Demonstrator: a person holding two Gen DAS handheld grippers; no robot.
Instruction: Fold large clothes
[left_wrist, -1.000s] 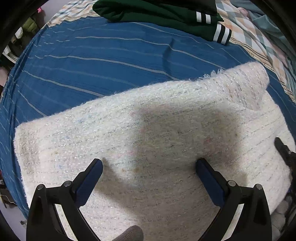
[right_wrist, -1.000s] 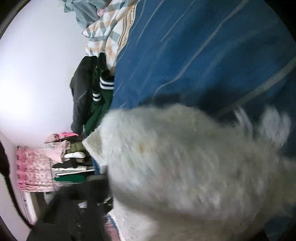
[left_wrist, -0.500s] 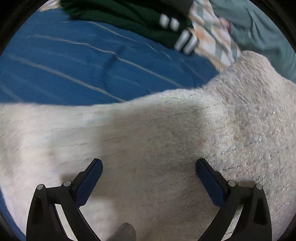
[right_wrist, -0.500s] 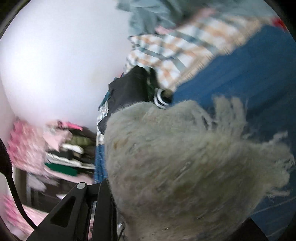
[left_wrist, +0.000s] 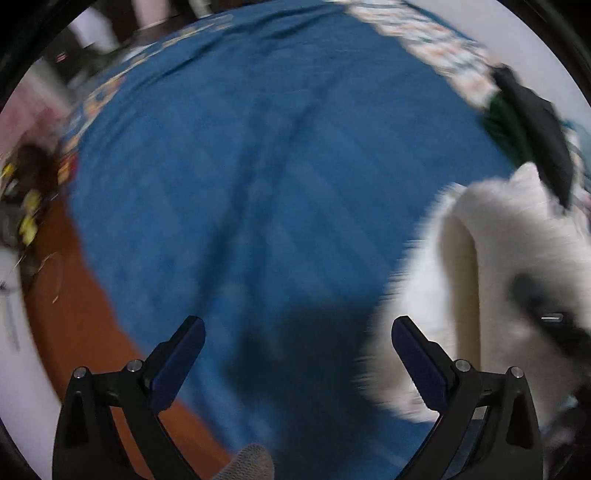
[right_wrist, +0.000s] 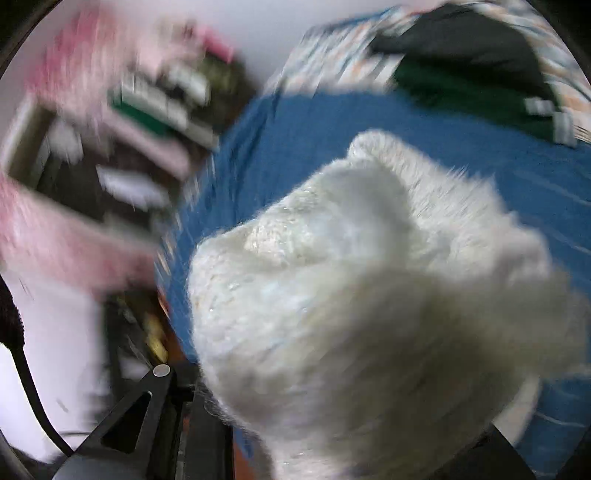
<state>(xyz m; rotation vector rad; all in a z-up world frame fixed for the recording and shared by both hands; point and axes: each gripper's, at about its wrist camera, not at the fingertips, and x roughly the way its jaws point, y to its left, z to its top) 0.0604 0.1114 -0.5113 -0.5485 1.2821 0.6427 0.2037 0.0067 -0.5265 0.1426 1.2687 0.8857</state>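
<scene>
A fluffy white knitted garment (right_wrist: 362, 295) is bunched up and fills the lower right wrist view, hiding my right gripper's fingers; it appears gripped there and lifted over the blue striped bedspread (right_wrist: 369, 118). In the left wrist view the same garment (left_wrist: 509, 266) hangs at the right edge, beside and apart from my left gripper (left_wrist: 297, 354), which is open and empty above the blue bedspread (left_wrist: 258, 166). Both views are blurred by motion.
A dark green and black garment (left_wrist: 528, 125) lies at the bed's far edge, also in the right wrist view (right_wrist: 461, 74). Shelves with pink and green folded clothes (right_wrist: 122, 110) stand left of the bed. Orange-brown floor (left_wrist: 81, 325) runs along the bed's left edge.
The left gripper has swung left off the white garment, which now sits at its right instead of under its fingers. The right gripper has lifted and turned with the bunched garment.
</scene>
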